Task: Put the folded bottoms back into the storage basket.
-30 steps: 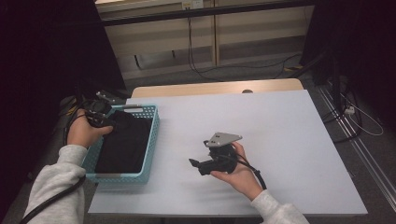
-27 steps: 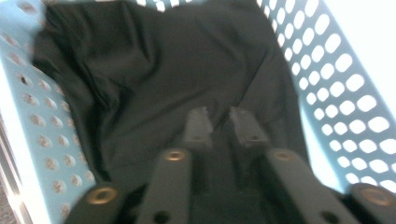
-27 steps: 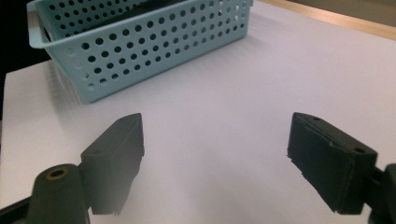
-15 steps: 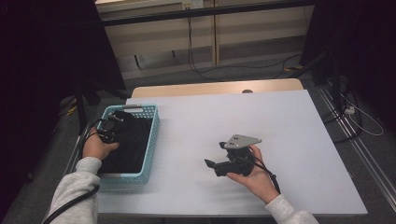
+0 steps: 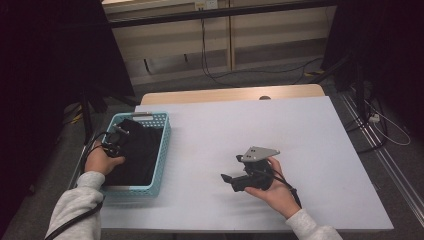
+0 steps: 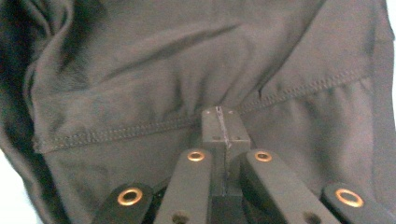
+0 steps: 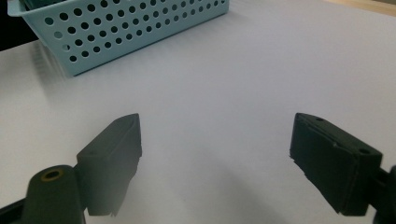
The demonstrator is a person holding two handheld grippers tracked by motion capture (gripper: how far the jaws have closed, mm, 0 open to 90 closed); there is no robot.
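Fabric (image 6: 140, 84), dark and soft with stitched hems and loose folds, lay heaped in the perforated light-blue plastic basket (image 5: 164, 145) at the left edge of the smooth white surface (image 5: 300, 130). The left tongs (image 6: 223, 123) were clenched, their blocky black tips pressed into the cloth at a seam. The right tongs (image 7: 215, 158) stood released, angular matte pads wide apart above the bare surface.

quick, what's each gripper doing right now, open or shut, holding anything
Left gripper: shut, jaws together against the black cloth in the blue basket; cloth between them cannot be told.
Right gripper: open, holding nothing, over the white table.
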